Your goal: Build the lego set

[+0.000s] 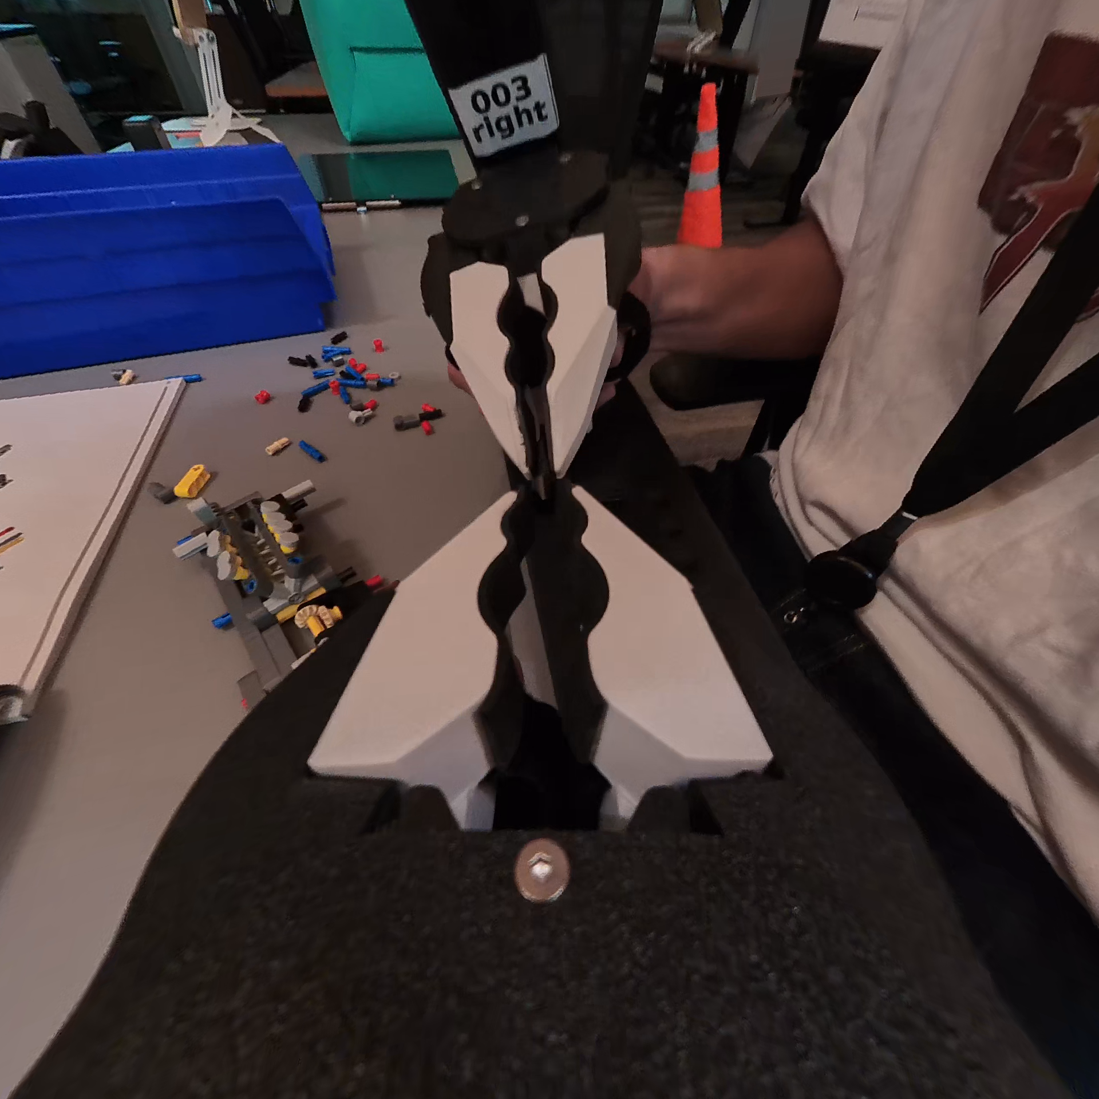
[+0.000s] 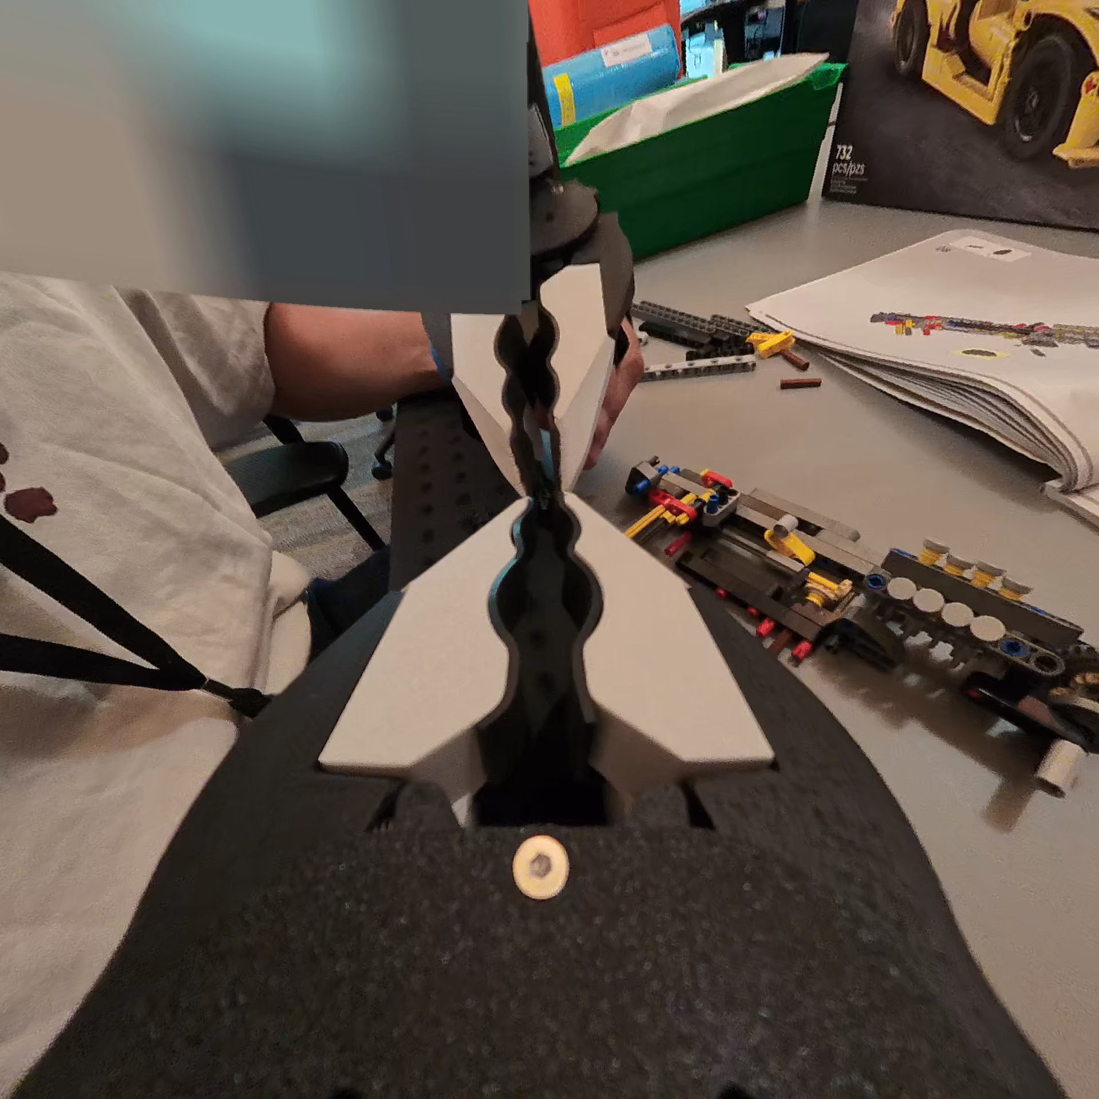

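My two grippers meet tip to tip in the air, just past the table's edge in front of a person's white shirt. My left gripper point(image 1: 544, 502) is shut, and so is my right gripper point(image 2: 544, 505). A small thin black lego piece point(image 1: 542, 484) is pinched between the tips of both, and little of it shows. The right gripper also shows in the left wrist view point(image 1: 541, 467), and the left gripper in the right wrist view point(image 2: 544, 484). The half-built grey, black and yellow lego chassis point(image 1: 261, 553) point(image 2: 832, 594) lies on the grey table, apart from both grippers.
Loose blue, red and black pins point(image 1: 351, 380) lie scattered beyond the chassis. Blue bins point(image 1: 160, 250) stand at the back. An open instruction booklet point(image 2: 951, 357), black beams point(image 2: 696, 333), a green bin point(image 2: 702, 154) and the set's box point(image 2: 981, 101) lie around it. An orange cone point(image 1: 705, 172) stands off the table. My two grippers' fingertips are within a few centimetres of each other.
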